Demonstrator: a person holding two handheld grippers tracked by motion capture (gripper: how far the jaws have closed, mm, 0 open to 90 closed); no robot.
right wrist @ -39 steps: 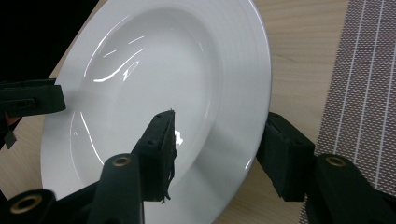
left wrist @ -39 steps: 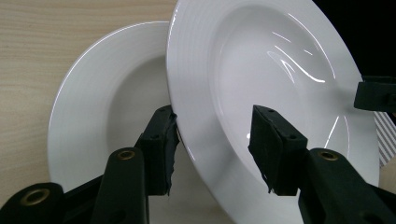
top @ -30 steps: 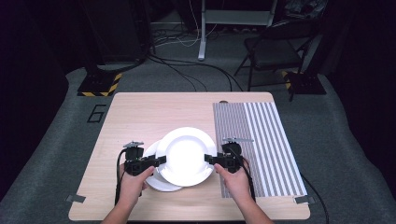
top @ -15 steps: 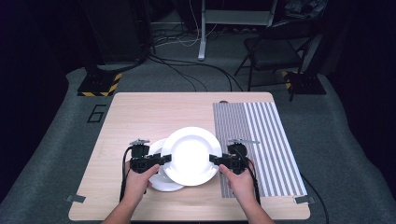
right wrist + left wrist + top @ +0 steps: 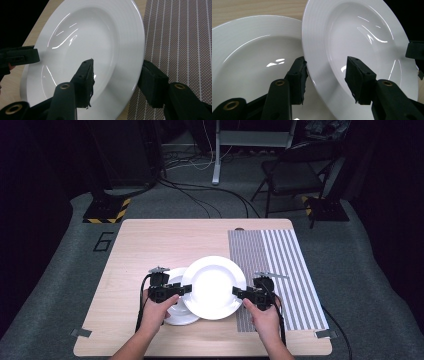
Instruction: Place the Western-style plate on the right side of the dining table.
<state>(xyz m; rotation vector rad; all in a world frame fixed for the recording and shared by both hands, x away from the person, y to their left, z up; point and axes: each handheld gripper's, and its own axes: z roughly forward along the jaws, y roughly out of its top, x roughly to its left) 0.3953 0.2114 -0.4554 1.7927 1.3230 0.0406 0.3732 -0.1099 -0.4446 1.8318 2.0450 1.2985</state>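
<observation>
Left gripper: left gripper (image 5: 184, 289) grips the left rim of the top plate (image 5: 214, 286). In the left gripper view (image 5: 325, 76) one black jaw sits under the rim and the other sits inside the bowl of the plate.
Right gripper: right gripper (image 5: 237, 292) grips the right rim of the same plate. In the right gripper view (image 5: 116, 80) one jaw is inside the plate and the other is under the rim, over the mat.
Hands: left hand (image 5: 157, 307) and right hand (image 5: 263, 312) come in from the bottom and hold the grippers.
Top plate: big, white, deep and shiny (image 5: 352, 37) (image 5: 95, 45). It is held from both sides, a bit above the table, and its left part is over the second plate. Its right edge is next to the mat.
Second plate: white plate (image 5: 175, 312) lies flat on the table, partly hidden under the top plate. In the left gripper view (image 5: 254, 52) it is just beside the held one.
Mat: striped grey and white mat (image 5: 285, 265) covers the right side of the table.
Table: light wooden table (image 5: 150, 240), with bits of tape at its near corners.
Far off: dark chair (image 5: 295, 175) stands on the grey floor behind the table.
</observation>
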